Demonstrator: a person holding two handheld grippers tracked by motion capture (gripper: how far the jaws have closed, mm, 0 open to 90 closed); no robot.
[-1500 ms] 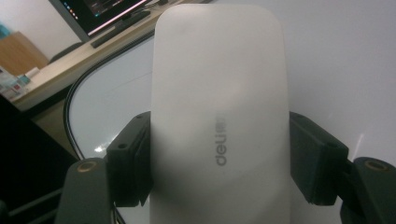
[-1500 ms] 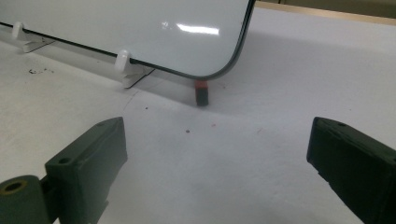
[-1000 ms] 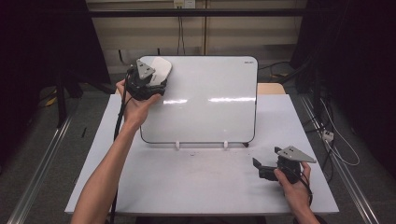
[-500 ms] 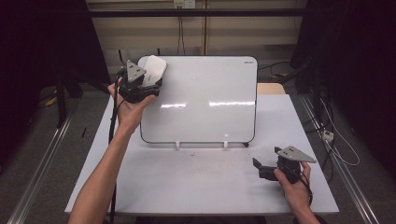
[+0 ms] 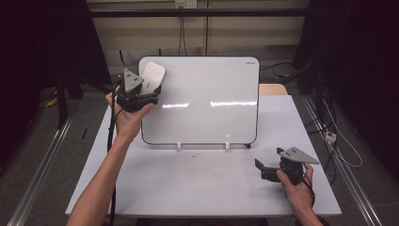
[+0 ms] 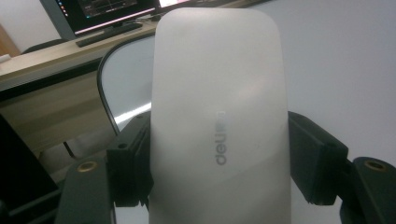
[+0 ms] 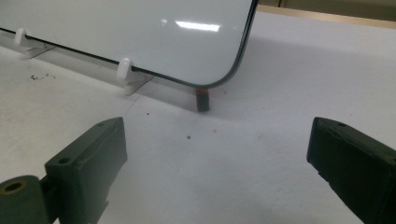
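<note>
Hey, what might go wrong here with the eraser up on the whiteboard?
The left gripper pinches the smooth white eraser only near its lower end, so it might twist or slip out while pressing. The whiteboard leans on small clips, and the open right gripper rests low on the table, not steadying it, so a hard push may shift the board.

A white table [image 5: 188, 183] is seen under the work, its top marked with small dark specks [image 7: 39, 76], and a lighter wooden surface [image 5: 273, 89] is seen just behind its far right corner. Cables [image 5: 181, 33] are hung down the beige wall at the back, more cables and a white plug [image 5: 330, 137] are laid on the grey floor to the right, and metal rails [image 5: 42, 155] are run along the floor on both sides. A wooden desk [image 6: 46, 60] bearing a dark monitor [image 6: 107, 11] and a keyboard [image 6: 109, 33] is shown in the left gripper view.
</note>
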